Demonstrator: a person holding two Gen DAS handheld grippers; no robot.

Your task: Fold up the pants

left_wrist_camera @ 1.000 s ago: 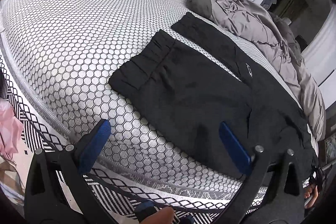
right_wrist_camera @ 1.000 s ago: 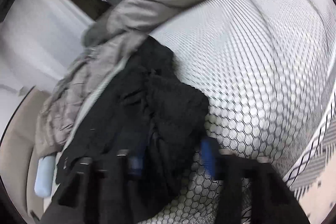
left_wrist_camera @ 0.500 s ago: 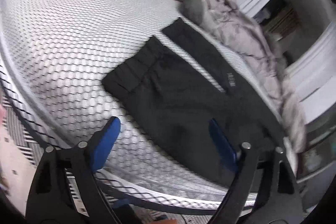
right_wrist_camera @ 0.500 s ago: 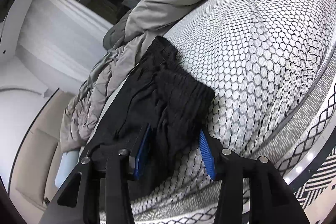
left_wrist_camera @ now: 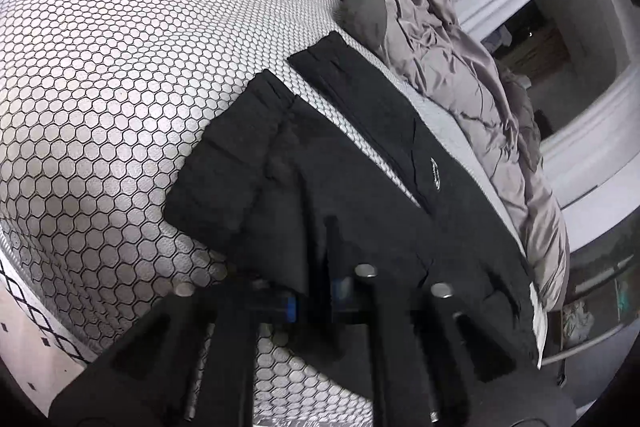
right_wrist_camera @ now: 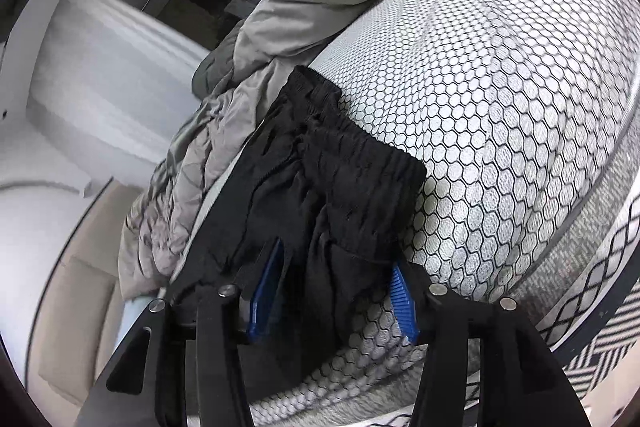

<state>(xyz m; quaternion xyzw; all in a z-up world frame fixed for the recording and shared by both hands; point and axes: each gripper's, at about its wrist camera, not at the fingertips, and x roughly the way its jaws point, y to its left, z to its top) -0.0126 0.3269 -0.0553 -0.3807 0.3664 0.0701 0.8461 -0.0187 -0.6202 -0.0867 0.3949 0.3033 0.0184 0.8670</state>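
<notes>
While a grey duvet [left_wrist_camera: 460, 67] is bunched alongside, black pants [left_wrist_camera: 340, 195] are spread on the mattress [left_wrist_camera: 100, 87]. Their near edge is pinched by the closed left gripper [left_wrist_camera: 316, 301]; the wide-open right gripper [right_wrist_camera: 336, 291] is set astride the fabric, nothing held.

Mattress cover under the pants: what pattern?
White mattress cover with a black honeycomb hexagon print, clearest in the left wrist view.
</notes>
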